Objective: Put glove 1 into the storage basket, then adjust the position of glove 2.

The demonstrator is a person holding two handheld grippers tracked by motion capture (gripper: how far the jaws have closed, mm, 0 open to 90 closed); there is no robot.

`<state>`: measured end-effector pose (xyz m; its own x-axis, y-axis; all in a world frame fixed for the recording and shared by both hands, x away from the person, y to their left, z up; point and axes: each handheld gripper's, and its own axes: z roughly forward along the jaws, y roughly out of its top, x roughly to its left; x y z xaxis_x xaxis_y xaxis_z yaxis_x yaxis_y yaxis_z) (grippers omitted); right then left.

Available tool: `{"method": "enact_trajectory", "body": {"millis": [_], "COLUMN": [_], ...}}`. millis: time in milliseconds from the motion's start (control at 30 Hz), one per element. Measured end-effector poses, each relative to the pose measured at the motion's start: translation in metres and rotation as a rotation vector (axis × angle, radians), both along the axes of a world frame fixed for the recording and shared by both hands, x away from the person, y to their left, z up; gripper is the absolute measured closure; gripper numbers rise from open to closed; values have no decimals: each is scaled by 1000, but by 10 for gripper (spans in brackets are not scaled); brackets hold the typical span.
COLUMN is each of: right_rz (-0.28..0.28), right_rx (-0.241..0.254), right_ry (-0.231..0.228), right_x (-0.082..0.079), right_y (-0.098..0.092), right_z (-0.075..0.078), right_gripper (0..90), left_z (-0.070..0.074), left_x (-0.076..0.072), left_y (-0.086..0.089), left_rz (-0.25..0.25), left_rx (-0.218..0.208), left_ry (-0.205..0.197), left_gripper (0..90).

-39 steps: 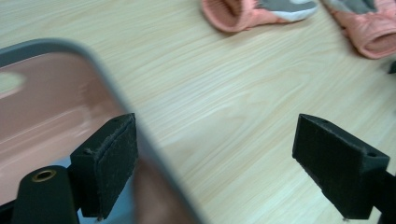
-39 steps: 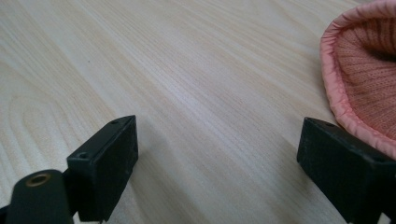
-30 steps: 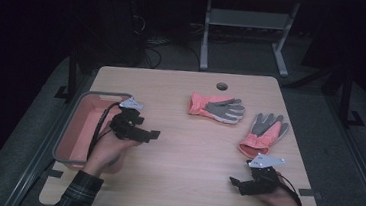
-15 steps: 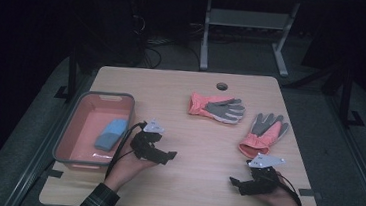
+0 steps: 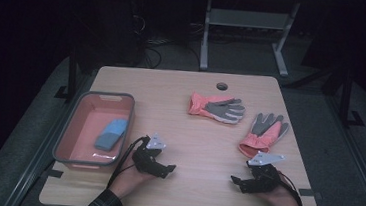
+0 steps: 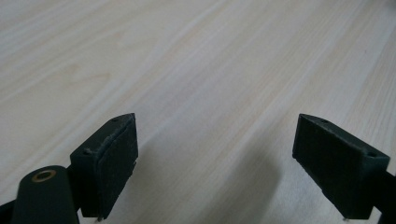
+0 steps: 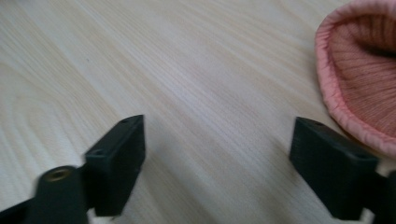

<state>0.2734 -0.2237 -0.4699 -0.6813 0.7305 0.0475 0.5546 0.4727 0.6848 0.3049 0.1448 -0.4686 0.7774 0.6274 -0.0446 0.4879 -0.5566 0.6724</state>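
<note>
Two coral gloves with grey palms lie on the wooden table (image 5: 197,144): one (image 5: 218,107) at the middle back, the other (image 5: 263,132) to its right. My right gripper (image 5: 237,180) rests low at the front right, just in front of that second glove's cuff (image 7: 364,84). Its jaws (image 7: 217,158) are open and have just been closing a little, with bare wood between them. My left gripper (image 5: 167,171) sits low at the front, right of the tray, and stands open (image 6: 217,158) over bare wood.
A pink tray with a grey rim (image 5: 67,138) stands at the left and holds a blue folded item (image 5: 111,133). A round cable hole (image 5: 221,86) is near the table's far edge. A metal stand (image 5: 243,23) is on the floor behind.
My left gripper has come away from over the tray, moving right and down to the table's front. The blue item now shows lying in the tray. My right hand has stayed put.
</note>
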Motion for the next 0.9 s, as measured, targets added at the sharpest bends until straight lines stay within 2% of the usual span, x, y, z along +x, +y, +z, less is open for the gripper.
{"method": "enact_trajectory", "body": {"millis": [67, 133, 167, 200, 233, 267, 367, 400, 500, 733, 800, 833, 900], "right_rz": [-21, -20, -31, -33, -35, -35, -35, -46, -61, -126, -149, -176, -194], "right_rx": [22, 33, 36, 40, 51, 51, 79, 90, 97, 98, 100, 103, 104], "right_ry": [4, -10, 0, 3, 10, 10, 7, 13, 10, -26, -36, -53, -55], "right_x": [-1, 0, 0, 1, 1, 1, 4, 8, 13, 34, 43, 54, 62], "right_y": [-2, -5, -5, -6, -8, -8, -10, -13, -15, -21, -25, -29, -32], "right_z": [5, 8, 10, 11, 15, 15, 22, 28, 33, 46, 51, 55, 56], "right_gripper": [287, 353, 397, 461, 562, 562, 748, 858, 900, 900, 900, 900, 900], "left_z": [-3, -5, -7, -9, -9, -9, -9, -9, -9, -9, -9, -9, -9], "left_x": [-2, -4, -5, -5, -6, -6, -5, -5, -5, -5, -5, -5, -5], "left_y": [0, 1, 2, 3, 4, 4, 4, 3, 4, 4, 4, 4, 4], "left_rz": [-14, -16, -18, -21, -24, -24, -29, -24, -28, -24, -24, -28, -27], "left_rx": [12, 7, -9, -24, -22, -22, -18, -28, -21, -25, -25, -21, -21], "left_ry": [-29, -49, -62, -77, -76, -76, -79, -79, -80, -79, -79, -78, -79], "left_gripper": [126, 126, 125, 124, 125, 125, 125, 125, 125, 125, 125, 125, 125]}}
